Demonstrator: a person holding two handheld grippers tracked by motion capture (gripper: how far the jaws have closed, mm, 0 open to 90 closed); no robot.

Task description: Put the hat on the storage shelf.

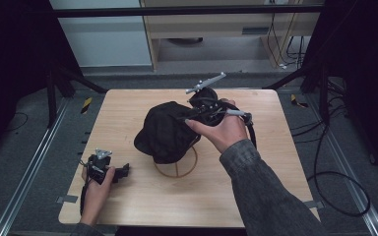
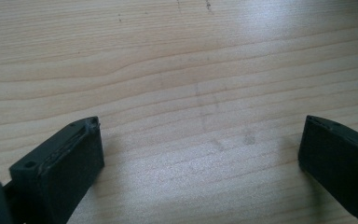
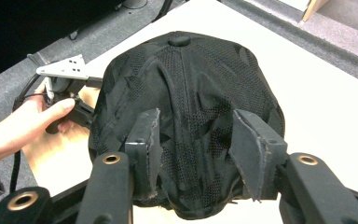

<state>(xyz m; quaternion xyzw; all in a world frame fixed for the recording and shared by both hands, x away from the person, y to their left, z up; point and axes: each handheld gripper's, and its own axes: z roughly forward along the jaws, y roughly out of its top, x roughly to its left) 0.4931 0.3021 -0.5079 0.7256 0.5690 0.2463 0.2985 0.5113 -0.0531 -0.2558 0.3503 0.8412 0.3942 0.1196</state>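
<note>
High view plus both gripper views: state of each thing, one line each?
Black mesh cap: draped over a stand, crown up.
Wooden ring-base stand: upright on the table, mostly covered by the cap.
Right gripper: jaws parted at the cap's back, pads not pressing.
Left gripper: jaws wide open over bare light wooden table, holding nothing.

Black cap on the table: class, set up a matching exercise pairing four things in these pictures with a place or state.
1. black cap
2. wire stand
3. left gripper
4. right gripper

a. open over bare wood
b. jaws either side of the cap's fabric
c. perched on the stand
d. ring base flat on the table

Pairs: 1-c, 2-d, 3-a, 4-b
</note>
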